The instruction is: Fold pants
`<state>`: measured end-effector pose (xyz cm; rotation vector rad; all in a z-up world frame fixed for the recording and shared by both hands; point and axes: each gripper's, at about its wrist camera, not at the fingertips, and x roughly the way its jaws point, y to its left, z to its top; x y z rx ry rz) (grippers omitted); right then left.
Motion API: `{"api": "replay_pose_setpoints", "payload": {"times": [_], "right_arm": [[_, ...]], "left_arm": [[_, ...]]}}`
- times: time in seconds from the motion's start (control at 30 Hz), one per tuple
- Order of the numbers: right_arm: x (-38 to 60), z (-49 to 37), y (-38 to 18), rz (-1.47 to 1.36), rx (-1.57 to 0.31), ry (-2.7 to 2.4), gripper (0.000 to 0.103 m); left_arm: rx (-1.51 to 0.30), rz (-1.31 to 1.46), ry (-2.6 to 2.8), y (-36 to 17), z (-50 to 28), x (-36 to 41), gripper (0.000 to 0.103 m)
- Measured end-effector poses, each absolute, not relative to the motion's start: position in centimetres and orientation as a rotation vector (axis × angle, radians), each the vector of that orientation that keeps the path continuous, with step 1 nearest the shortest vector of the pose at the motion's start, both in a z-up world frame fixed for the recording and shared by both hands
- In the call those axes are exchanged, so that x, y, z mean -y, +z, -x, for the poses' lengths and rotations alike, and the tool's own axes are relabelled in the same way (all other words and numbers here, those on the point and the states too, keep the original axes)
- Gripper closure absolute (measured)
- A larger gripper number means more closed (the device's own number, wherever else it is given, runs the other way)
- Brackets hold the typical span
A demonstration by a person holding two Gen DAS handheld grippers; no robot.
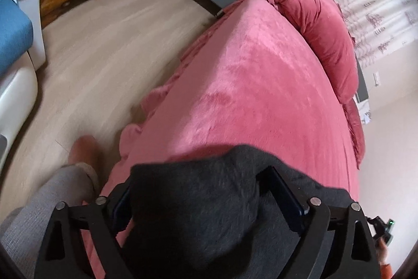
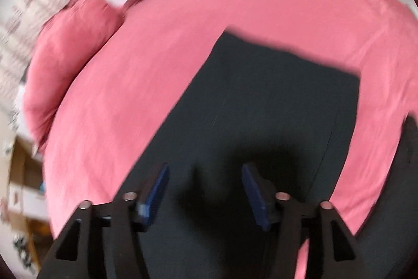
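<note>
So from my seat, the left gripper (image 1: 201,190) has a thick bunch of the dark pants (image 1: 209,213) piled up between its fingers. The cloth fills the whole gap and spills over the right finger, and the fingers sit pretty wide around it. Honestly I can't tell whether it's actually pinching the fabric or whether the fabric is just heaped in there.

The right gripper (image 2: 205,190) is clearly released, blue pads (image 2: 156,190) spread apart with nothing between them. The pants (image 2: 261,101) lie flat directly under and ahead of it on the pink bedspread (image 2: 183,30), and their far edge runs straight across out past the fingertips. That view is motion-blurred, so no fine detail.

Past the left gripper's tips it's just bare bedspread (image 1: 248,83), with a pink pillow (image 1: 321,35) off to the far right.
</note>
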<state>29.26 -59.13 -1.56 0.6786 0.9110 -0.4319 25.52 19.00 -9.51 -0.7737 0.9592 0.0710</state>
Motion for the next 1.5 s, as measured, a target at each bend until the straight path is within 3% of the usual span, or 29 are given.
{"api": "replay_pose_setpoints", "payload": {"times": [0.3, 0.6, 0.63, 0.67, 0.7, 0.73, 0.8, 0.97, 1.27, 1.5], "right_arm": [[62.5, -39.0, -2.7, -0.576, -0.932, -0.588, 0.038], [62.5, -42.4, -6.2, -0.455, -0.928, -0.681, 0.039], [62.1, -42.5, -6.3, -0.424, -0.929, -0.691, 0.045], [62.0, -42.4, -6.2, -0.397, -0.925, -0.711, 0.071], [62.1, -42.2, -6.1, -0.397, -0.921, -0.719, 0.085], [62.5, -41.9, -5.9, -0.427, -0.911, -0.709, 0.088], [63.3, -41.0, -5.5, -0.49, -0.891, -0.681, 0.095], [64.7, -37.4, -3.8, -0.644, -0.815, -0.625, 0.096], [66.9, -31.6, -0.3, -0.831, -0.712, -0.546, 0.096], [65.8, -28.4, 2.3, -0.887, -0.671, -0.51, 0.096]], "left_arm": [[-0.97, 0.803, 0.084, -11.2, -26.3, -19.0, 0.005], [-0.965, 0.808, 0.08, -11.5, -26.5, -19.0, 0.005], [-0.965, 0.809, 0.079, -11.5, -26.5, -19.0, 0.005], [-0.967, 0.816, 0.075, -11.6, -26.5, -19.0, 0.005], [-0.97, 0.824, 0.071, -11.7, -26.5, -19.1, 0.005], [-0.974, 0.826, 0.07, -11.7, -26.6, -19.1, 0.005], [-0.977, 0.822, 0.058, -11.7, -26.7, -19.1, 0.01], [-0.934, 0.702, 0.067, -9.8, -26.4, -17.8, 0.03], [-0.948, 0.697, 0.048, -7.4, -25.4, -18.8, 0.056], [-0.888, 0.56, 0.012, -3.5, -23.8, -17.1, 0.058]]}}
